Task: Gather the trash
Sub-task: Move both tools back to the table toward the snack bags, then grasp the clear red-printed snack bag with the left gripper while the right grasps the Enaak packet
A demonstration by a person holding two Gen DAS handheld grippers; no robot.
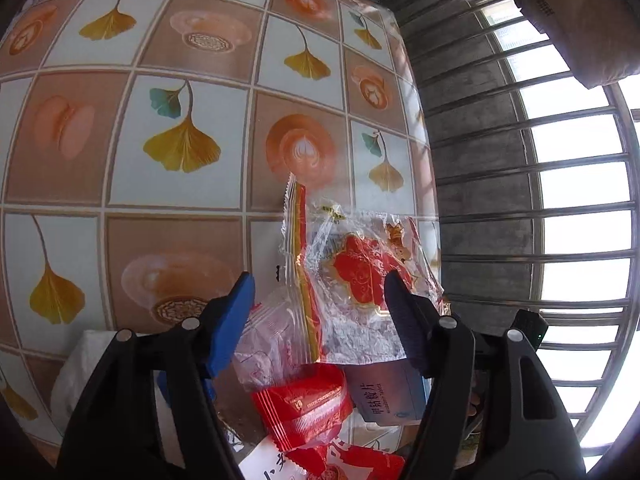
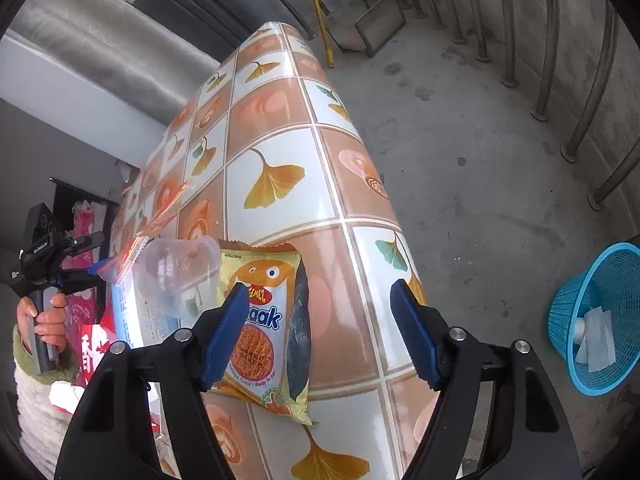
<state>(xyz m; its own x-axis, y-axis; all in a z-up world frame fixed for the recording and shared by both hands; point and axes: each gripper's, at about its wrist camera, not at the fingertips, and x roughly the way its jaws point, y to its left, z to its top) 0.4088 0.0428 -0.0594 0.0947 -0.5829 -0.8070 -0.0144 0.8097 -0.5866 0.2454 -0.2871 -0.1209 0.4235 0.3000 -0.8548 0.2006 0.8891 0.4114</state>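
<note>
Blue-padded left tongs [image 1: 318,288] stand apart over a heap of wrappers at the bench [image 1: 120,184] edge: a clear crinkled wrapper with a red emblem [image 1: 360,272] lies between the pads, which may brush it, though I cannot tell. Below it sit a red packet [image 1: 304,404] and a small blue box [image 1: 384,396]. Right tongs [image 2: 320,292] also stand apart, above a yellow noodle packet [image 2: 264,320] flat on the bench, beside a clear plastic cup [image 2: 176,276]. On the floor to the right stands a blue basket [image 2: 600,320] holding white scraps.

Black hand-held gripper [image 2: 320,312], blue fingers [image 2: 226,330], silver screws; olive cuff [image 2: 24,348].
</note>
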